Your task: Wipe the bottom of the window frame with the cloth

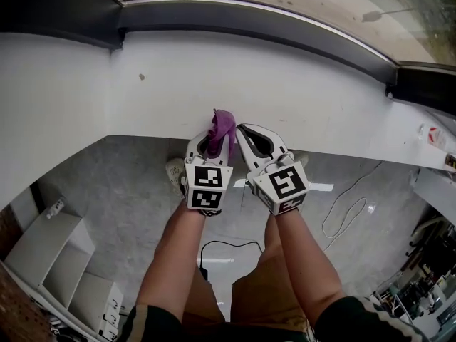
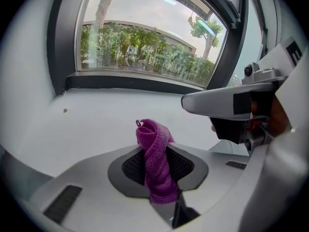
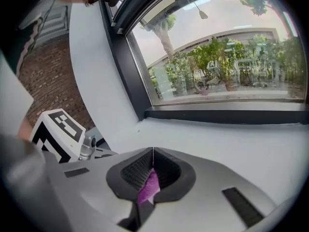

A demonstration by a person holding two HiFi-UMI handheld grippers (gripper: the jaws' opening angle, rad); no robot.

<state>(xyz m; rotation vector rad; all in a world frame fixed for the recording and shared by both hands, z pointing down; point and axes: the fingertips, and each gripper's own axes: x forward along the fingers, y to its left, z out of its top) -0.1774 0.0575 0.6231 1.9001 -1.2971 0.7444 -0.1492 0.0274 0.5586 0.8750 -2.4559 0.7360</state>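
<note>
Nearest the lens, two bare forearms, side by side. At the left, the left hand-held gripper, clamped tight on the purple cloth, which is rolled into a narrow twist and pokes up past the jaws. Just beside it on the right, the right hand-held gripper, jaws pressed together with a purple scrap, apparently of the same cloth, pinched low between them. Both well short of the window frame; nothing wiped yet, by the look of it.

Likely trouble: with so tight a twist, only a small tip to meet the frame, so patchy wiping and hard jaws scraping the dark strip. Could also drag loose under friction. Crowded like this, easy to knock one hand-held gripper against the other.

Left to right around the room: white shelf unit at the lower left, grey floor, plain white wall rising to the frame, black cable between the legs, white cable looped at the right, clutter in the far right corner. Cables underfoot a tripping risk.
</note>
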